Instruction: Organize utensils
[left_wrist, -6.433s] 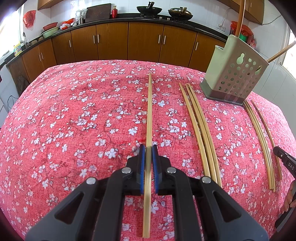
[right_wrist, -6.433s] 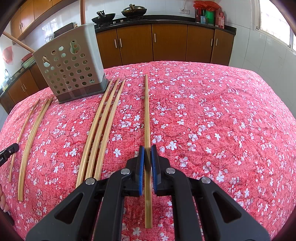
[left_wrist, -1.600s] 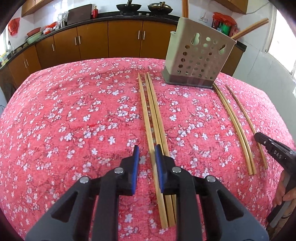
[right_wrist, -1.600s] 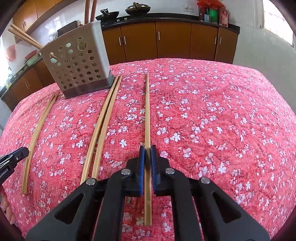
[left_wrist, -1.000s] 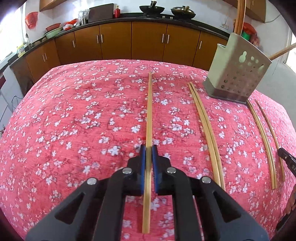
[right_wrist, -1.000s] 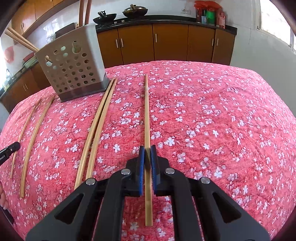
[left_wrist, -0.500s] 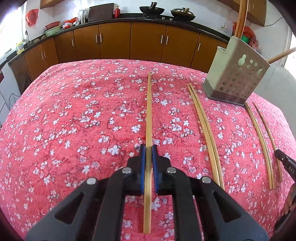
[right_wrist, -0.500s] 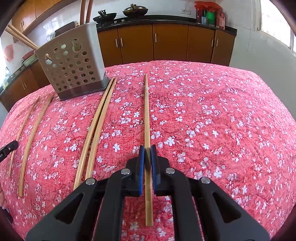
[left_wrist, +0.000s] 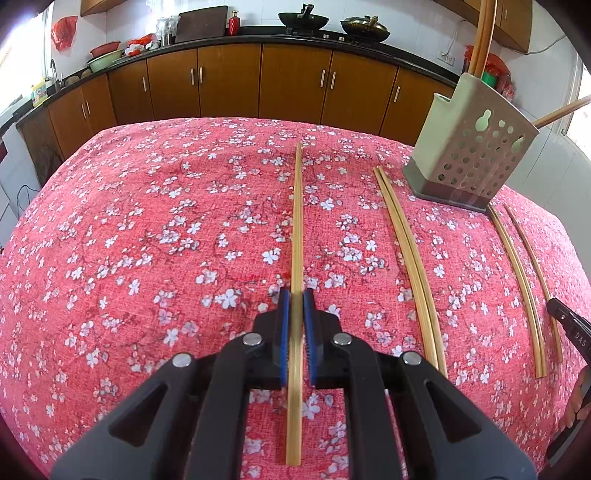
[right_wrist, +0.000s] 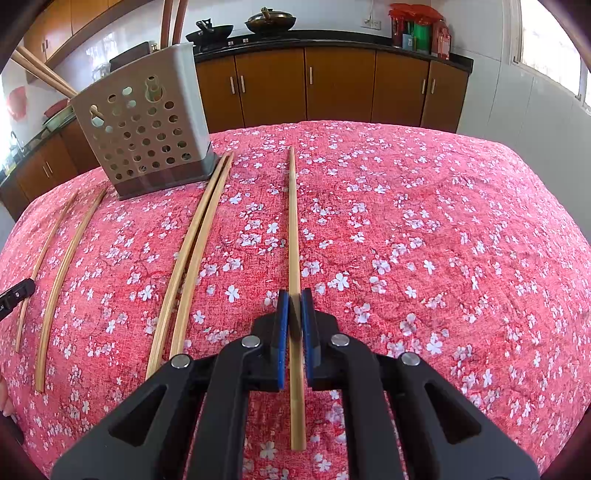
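My left gripper (left_wrist: 294, 299) is shut on a long bamboo chopstick (left_wrist: 297, 221) that points straight ahead just above the red flowered cloth. My right gripper (right_wrist: 293, 301) is shut on another bamboo chopstick (right_wrist: 293, 221), held the same way. A grey perforated utensil holder (left_wrist: 469, 147) stands at the far right in the left wrist view and at the far left in the right wrist view (right_wrist: 144, 133), with chopsticks sticking out of its top. A pair of loose chopsticks (left_wrist: 410, 269) lies beside the holder; it also shows in the right wrist view (right_wrist: 192, 254).
Two more chopsticks (left_wrist: 521, 280) lie past the holder, near the other gripper's black tip (left_wrist: 569, 325); they also show in the right wrist view (right_wrist: 59, 273). The table (right_wrist: 461, 240) is covered in red flowered cloth. Brown kitchen cabinets (left_wrist: 229, 81) line the back wall.
The left gripper left the chopstick group, where it was open, and now holds a single chopstick, shut. One fewer chopstick lies beside the holder. The right gripper has barely moved.
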